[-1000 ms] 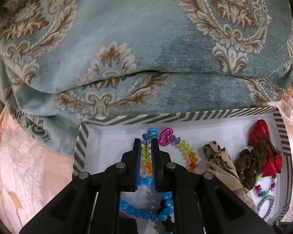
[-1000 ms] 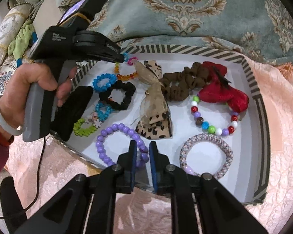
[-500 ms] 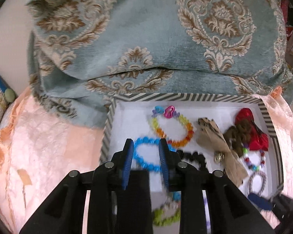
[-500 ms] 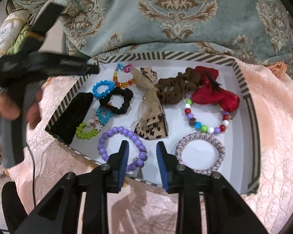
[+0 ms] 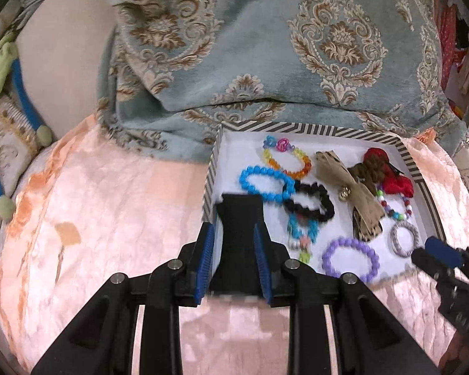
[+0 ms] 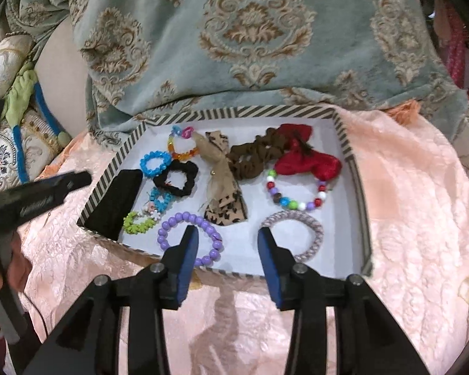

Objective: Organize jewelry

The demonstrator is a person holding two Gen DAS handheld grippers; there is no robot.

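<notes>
Peach-pink quilted satin bedspread (image 6: 406, 218) covers the bed across the lower half of both views, and behind it, filling the upper frame, lies a grey-blue velvety blanket with beige damask medallions (image 6: 253, 31). At the far left edge sits an embroidered cream cushion with a blue cord (image 5: 3, 143). On the bedspread rests a shallow white tray with a black-and-white striped rim (image 6: 348, 143), its far edge touching the blanket. Inside lie a purple bead bracelet (image 6: 189, 237) near the front rim, a woven lilac bangle (image 6: 297, 234) beside it, a multicoloured bead bracelet (image 6: 294, 193), a red fabric bow (image 6: 306, 159), a brown scrunchie (image 6: 256, 156), a leopard-print ribbon bow (image 6: 225, 187), a black scrunchie (image 6: 176, 178), a blue bead bracelet (image 6: 154, 162) and a black flat pad (image 6: 117, 203) at the tray's left end. The right hand-held gripper (image 6: 228, 247) hovers over the front rim, jaws opening with nothing between them. The left hand-held gripper (image 5: 234, 247) stands slightly parted and empty above the tray's left corner.
</notes>
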